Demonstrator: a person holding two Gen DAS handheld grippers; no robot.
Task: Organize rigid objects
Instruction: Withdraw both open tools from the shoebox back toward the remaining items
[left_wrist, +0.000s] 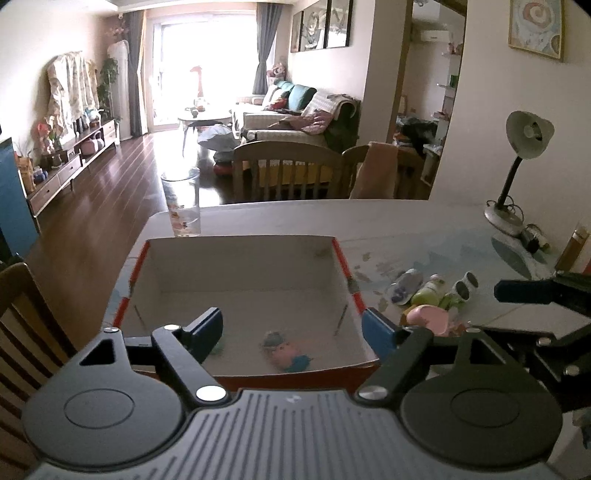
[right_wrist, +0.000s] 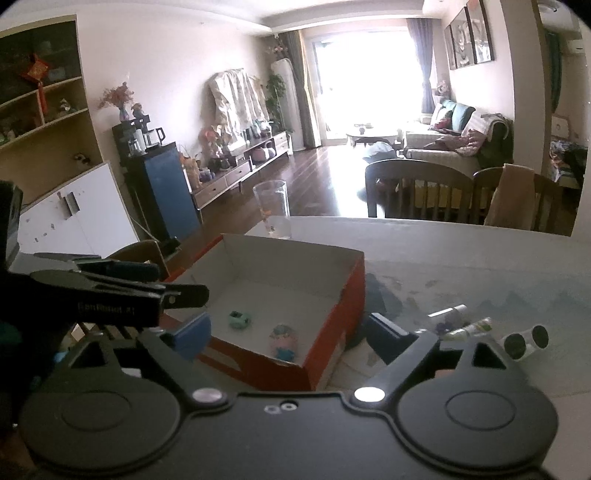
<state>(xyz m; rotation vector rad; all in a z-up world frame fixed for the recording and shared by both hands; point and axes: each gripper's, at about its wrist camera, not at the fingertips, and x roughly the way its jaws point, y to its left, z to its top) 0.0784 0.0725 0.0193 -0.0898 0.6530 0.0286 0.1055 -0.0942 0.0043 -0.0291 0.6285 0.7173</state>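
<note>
We put the sort at roughly a third done; two toys sit in the shoebox (left_wrist: 347, 269), at least four items are left on the tabletop (left_wrist: 424, 221).

Box contents: a pig figurine (left_wrist: 286, 352) lying on the floor of the box near its front wall; a small green toy (right_wrist: 239, 319) just beside it; the rest of the box floor is bare.

Left outside, right of the box: a pink toy (left_wrist: 428, 317) closest to the box corner; a white tube (left_wrist: 404, 286), a green-capped bottle (left_wrist: 430, 291) and a pair of toy binoculars (left_wrist: 465, 286) bunched near each other; none touches the box.

Left tool (left_wrist: 293, 330) hangs over the box, spread wide, nothing between the pads; right tool (right_wrist: 288, 332) also spread wide and empty, straddling the box's right wall, with the pile off to its right.

A clear drinking glass (left_wrist: 183, 205) stands behind the box; a desk lamp (left_wrist: 517, 166) sits at the far right; we judge neither part of the sort.
</note>
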